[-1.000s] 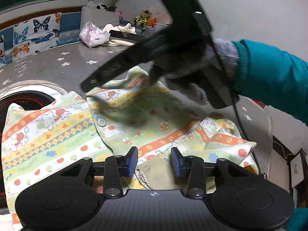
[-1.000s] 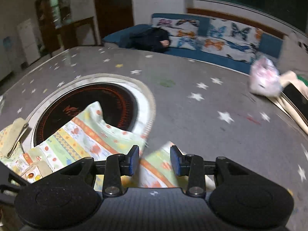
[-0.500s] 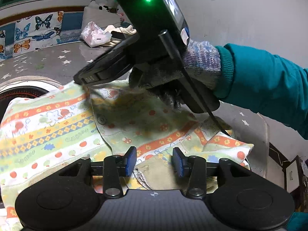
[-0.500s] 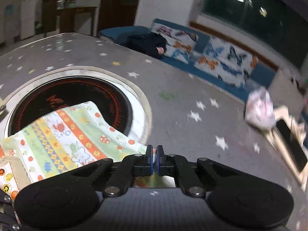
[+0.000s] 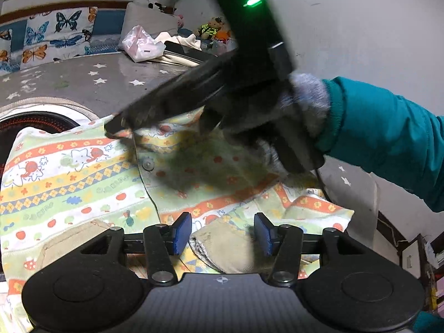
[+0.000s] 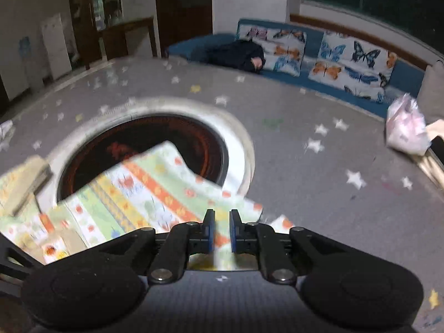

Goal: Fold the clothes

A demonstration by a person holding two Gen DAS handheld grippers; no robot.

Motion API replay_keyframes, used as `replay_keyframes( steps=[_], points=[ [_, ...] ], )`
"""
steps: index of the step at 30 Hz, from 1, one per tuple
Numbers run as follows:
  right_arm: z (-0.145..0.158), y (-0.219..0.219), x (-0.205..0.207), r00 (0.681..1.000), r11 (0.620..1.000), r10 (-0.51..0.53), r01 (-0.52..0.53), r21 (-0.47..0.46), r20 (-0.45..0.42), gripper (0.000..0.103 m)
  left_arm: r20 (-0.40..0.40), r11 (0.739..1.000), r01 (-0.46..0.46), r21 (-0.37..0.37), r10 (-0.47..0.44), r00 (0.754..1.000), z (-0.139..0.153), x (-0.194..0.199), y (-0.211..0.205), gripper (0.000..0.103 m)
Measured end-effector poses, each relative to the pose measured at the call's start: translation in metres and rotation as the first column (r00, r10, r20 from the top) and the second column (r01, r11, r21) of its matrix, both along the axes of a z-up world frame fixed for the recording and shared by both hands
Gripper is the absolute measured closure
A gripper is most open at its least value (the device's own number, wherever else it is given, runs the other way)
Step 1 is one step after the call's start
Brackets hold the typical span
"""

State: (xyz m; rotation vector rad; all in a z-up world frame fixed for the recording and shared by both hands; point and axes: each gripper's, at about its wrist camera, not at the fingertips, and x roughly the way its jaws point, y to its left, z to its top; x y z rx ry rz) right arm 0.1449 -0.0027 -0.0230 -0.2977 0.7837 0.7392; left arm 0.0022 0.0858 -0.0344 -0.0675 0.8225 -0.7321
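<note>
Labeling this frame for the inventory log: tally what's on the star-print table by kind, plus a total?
Patterned garment: 1
Pink-and-white plastic bag: 1
Cream cloth bundle with a dark flat item on it: 1
Total: 3

All lie on the table; both sets of gripper fingers are above the garment.

the right gripper [image 5: 116, 127] is motion-blurred; its tips hide the shirt [image 5: 83, 172] edge at 10 o'clock. shirt runs off at 9 o'clock.
</note>
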Motion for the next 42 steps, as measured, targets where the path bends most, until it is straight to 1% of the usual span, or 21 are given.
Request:
replay_keyframes(
  steps=[2,4,6,9,11,12,13,14,16,18,21,25,28,30,32,33,34,36,39,40,42],
  points=[
    [-0.002,0.0,0.003,0.999,0.999,-0.035,0.035,-0.012,0.015,0.094,0.002,1.0,-0.001,0.002,0.001,1.0,0.002,-0.004,0.001,0.048],
    [0.004,-0.003,0.004,0.998,0.998,-0.064,0.064,-0.01,0.022,0.093,0.023,1.0,-0.01,0.003,0.01,1.0,0.008,-0.01,0.006,0.047],
    [0.013,-0.009,-0.003,0.999,0.999,-0.034,0.034,0.003,0.01,0.091,0.046,1.0,-0.024,0.0,0.024,0.999,0.013,-0.015,0.013,0.047],
    [0.024,-0.019,-0.025,1.0,1.0,0.023,-0.023,0.007,0.002,0.08,0.06,0.998,-0.063,0.0,0.063,0.996,0.017,-0.02,0.027,0.047],
    [0.028,-0.025,-0.046,0.998,0.998,0.063,-0.063,0.009,-0.02,0.079,0.056,0.996,-0.086,0.009,0.086,0.995,0.015,-0.024,0.034,0.047],
    [0.029,-0.028,-0.057,0.997,0.997,0.078,-0.077,0.005,-0.03,0.076,0.053,0.996,-0.093,0.016,0.092,0.994,0.014,-0.027,0.036,0.047],
    [0.029,-0.031,-0.067,0.995,0.996,0.09,-0.09,0.0,-0.039,0.07,0.05,0.995,-0.098,0.024,0.097,0.994,0.012,-0.03,0.038,0.047],
    [0.028,-0.034,-0.078,0.994,0.995,0.099,-0.1,-0.009,-0.044,0.068,0.048,0.994,-0.102,0.035,0.1,0.994,0.01,-0.033,0.038,0.047],
    [0.027,-0.041,-0.098,0.993,0.994,0.107,-0.108,-0.021,-0.05,0.067,0.043,0.993,-0.106,0.056,0.104,0.994,0.005,-0.041,0.038,0.047],
    [0.03,-0.049,-0.116,0.995,0.995,0.099,-0.1,-0.026,-0.032,0.067,0.05,0.991,-0.114,0.065,0.111,0.993,0.004,-0.049,0.038,0.047],
    [0.043,-0.059,-0.137,0.995,0.995,0.098,-0.098,0.002,0.0,0.067,0.06,0.988,-0.141,0.06,0.137,0.989,0.003,-0.057,0.042,0.046],
    [0.055,-0.06,-0.164,0.99,0.99,0.14,-0.14,0.023,0.017,0.06,0.058,0.981,-0.19,0.041,0.187,0.981,0.002,-0.065,0.049,0.043],
    [0.046,-0.054,-0.183,0.982,0.982,0.186,-0.186,-0.03,0.019,0.055,0.048,0.976,-0.215,0.034,0.213,0.976,-0.001,-0.068,0.051,0.042],
    [0.035,-0.051,-0.192,0.983,0.981,0.177,-0.172,-0.091,0.048,0.058,0.047,0.975,-0.219,0.036,0.217,0.975,-0.002,-0.071,0.051,0.04],
    [0.026,-0.05,-0.198,0.984,0.979,0.157,-0.145,-0.14,0.081,0.064,0.056,0.975,-0.219,0.04,0.217,0.975,-0.003,-0.074,0.049,0.037],
    [0.025,-0.053,-0.199,0.986,0.982,0.141,-0.127,-0.141,0.087,0.07,0.06,0.975,-0.219,0.042,0.217,0.974,-0.003,-0.075,0.049,0.034],
    [0.025,-0.056,-0.2,0.988,0.985,0.122,-0.109,-0.136,0.091,0.083,0.062,0.975,-0.22,0.043,0.217,0.974,-0.003,-0.076,0.048,0.033],
    [0.029,-0.066,-0.201,0.991,0.992,0.078,-0.066,-0.109,0.106,0.092,0.066,0.975,-0.219,0.047,0.216,0.974,-0.003,-0.076,0.046,0.031],
    [0.044,-0.092,-0.204,0.988,0.999,-0.021,0.028,-0.044,0.155,0.095,0.069,0.975,-0.215,0.054,0.211,0.975,-0.004,-0.076,0.044,0.028],
    [0.05,-0.101,-0.206,0.983,0.997,-0.061,0.066,-0.025,0.176,0.095,0.071,0.975,-0.214,0.056,0.21,0.975,-0.004,-0.076,0.043,0.027],
    [0.063,-0.124,-0.209,0.962,0.987,-0.162,0.161,0.024,0.219,0.095,0.073,0.975,-0.212,0.061,0.208,0.975,-0.004,-0.076,0.042,0.027]
  ],
)
